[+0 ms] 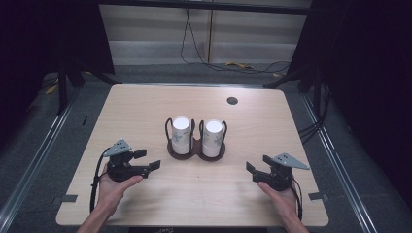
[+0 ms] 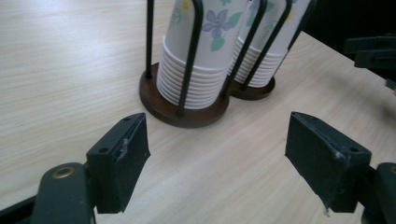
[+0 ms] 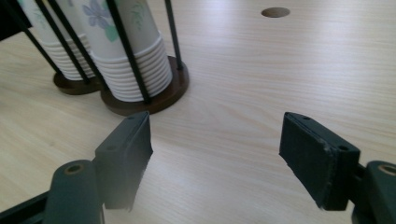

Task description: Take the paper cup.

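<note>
Two stacks of upside-down white paper cups with flower prints, the left stack (image 1: pixel 180 135) and the right stack (image 1: pixel 213 138), stand in a dark double holder (image 1: pixel 196 151) with black wire uprights at the table's middle. My left gripper (image 1: pixel 148 160) rests at the front left, held by a hand, jaws apart and empty, pointing toward the holder (image 2: pixel 187 114). My right gripper (image 1: pixel 251 171) sits at the front right, also open and empty. In the right gripper view the nearer cup stack (image 3: pixel 133 70) stands ahead to the left.
The light wooden table (image 1: pixel 145 107) has a round cable hole (image 1: pixel 232 100) at the back right. Metal rails run along the floor on both sides. Cables lie on the floor behind the table.
</note>
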Demonstrator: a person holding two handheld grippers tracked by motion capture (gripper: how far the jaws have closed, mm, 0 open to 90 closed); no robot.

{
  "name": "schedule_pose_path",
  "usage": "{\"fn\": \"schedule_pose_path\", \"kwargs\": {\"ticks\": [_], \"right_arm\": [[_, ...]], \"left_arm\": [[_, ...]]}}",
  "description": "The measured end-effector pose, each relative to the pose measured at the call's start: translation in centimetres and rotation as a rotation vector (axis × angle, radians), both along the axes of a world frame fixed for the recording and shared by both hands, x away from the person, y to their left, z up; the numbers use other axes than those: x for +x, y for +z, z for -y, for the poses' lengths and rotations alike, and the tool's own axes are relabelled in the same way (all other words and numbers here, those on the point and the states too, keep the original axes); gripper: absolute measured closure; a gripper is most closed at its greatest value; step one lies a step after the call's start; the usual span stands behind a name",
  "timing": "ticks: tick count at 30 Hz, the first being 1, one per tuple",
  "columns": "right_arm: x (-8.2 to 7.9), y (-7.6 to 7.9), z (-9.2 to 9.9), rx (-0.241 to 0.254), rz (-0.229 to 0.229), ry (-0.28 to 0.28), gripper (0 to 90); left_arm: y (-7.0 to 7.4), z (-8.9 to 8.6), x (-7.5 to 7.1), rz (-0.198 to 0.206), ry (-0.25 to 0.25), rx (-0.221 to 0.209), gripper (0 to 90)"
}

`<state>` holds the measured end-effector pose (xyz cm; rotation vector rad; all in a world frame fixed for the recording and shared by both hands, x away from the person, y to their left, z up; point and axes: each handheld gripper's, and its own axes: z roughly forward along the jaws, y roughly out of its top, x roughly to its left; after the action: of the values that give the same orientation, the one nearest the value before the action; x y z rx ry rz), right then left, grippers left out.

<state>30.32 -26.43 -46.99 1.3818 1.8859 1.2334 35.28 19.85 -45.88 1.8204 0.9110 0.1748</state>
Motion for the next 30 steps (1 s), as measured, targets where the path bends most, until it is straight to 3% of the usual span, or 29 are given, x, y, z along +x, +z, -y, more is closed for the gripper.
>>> {"fn": "schedule_pose_path", "kwargs": {"ticks": [3, 9, 11, 13, 16, 22, 30], "right_arm": [[-0.1, 0.0, -0.3, -0.002, -0.003, 0.021, 25.5], [-0.2, 0.0, -1.1, 0.008, -0.009, 0.075, 25.0], [-0.3, 0.1, -1.4, 0.003, -0.025, 0.098, 24.2], [-0.4, 0.1, -1.6, 0.0, -0.025, 0.108, 24.1], [-0.6, 0.2, -2.3, -0.017, -0.017, 0.146, 24.0], [-0.7, 0.2, -2.7, -0.02, -0.018, 0.168, 23.8], [-0.5, -0.1, -2.7, -0.018, -0.029, 0.173, 23.7]], "left_arm": [[0.4, 0.1, -0.2, 0.017, -0.006, 0.01, 21.5], [1.2, 0.3, -0.1, 0.04, 0.006, -0.015, 21.5], [1.5, 0.7, -0.1, 0.022, -0.008, -0.025, 21.5], [1.8, 1.4, -0.3, 0.041, -0.02, 0.011, 21.5], [2.5, 1.9, -0.1, 0.045, -0.029, 0.014, 21.1], [3.5, 2.7, 0.9, 0.044, -0.034, 0.022, 22.6], [6.0, 3.1, 2.3, 0.103, -0.013, 0.034, 25.1]]}}
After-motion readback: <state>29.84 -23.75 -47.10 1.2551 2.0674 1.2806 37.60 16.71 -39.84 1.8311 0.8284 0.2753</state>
